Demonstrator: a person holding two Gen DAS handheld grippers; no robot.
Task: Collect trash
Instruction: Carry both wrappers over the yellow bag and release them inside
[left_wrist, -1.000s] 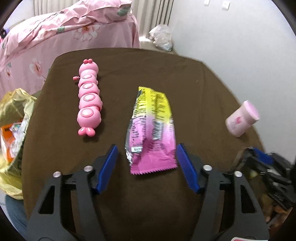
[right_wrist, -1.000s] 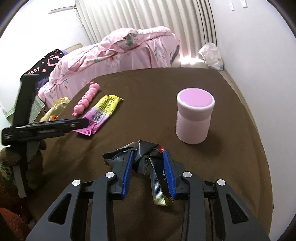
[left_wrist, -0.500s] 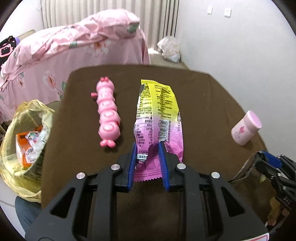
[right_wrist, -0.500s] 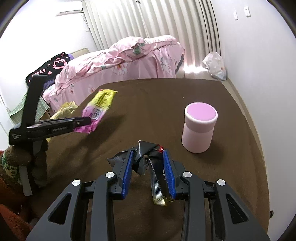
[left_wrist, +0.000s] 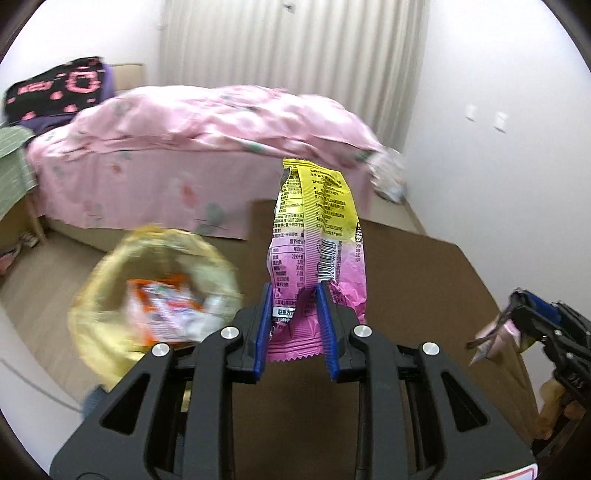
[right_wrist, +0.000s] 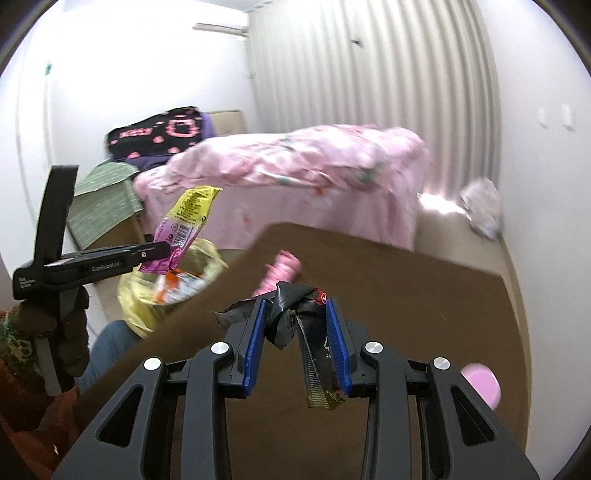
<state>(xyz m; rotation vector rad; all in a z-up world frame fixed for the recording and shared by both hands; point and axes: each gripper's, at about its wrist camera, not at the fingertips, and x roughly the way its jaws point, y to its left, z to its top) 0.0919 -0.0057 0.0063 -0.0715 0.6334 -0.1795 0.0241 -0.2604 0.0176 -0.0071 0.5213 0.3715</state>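
Note:
My left gripper (left_wrist: 293, 295) is shut on a pink and yellow snack wrapper (left_wrist: 317, 236) and holds it in the air beside the table's left edge. A yellow trash bag (left_wrist: 155, 295) with wrappers inside sits open just below and to its left. In the right wrist view the same wrapper (right_wrist: 184, 221) hangs above the bag (right_wrist: 147, 295). My right gripper (right_wrist: 295, 314) is shut on a crumpled black wrapper (right_wrist: 291, 306) above the brown table (right_wrist: 406, 314). It also shows at the right edge of the left wrist view (left_wrist: 517, 317).
A pink caterpillar toy (right_wrist: 280, 273) lies on the table ahead of my right gripper. A pink-lidded jar (right_wrist: 480, 384) stands at the table's right. A bed with a pink quilt (left_wrist: 207, 147) stands behind. A white plastic bag (right_wrist: 484, 210) lies on the floor by the wall.
My left gripper closed on the pink and yellow wrapper, lifted it off the table and carried it left to the yellow bag. My right gripper rose and swung left with the black wrapper.

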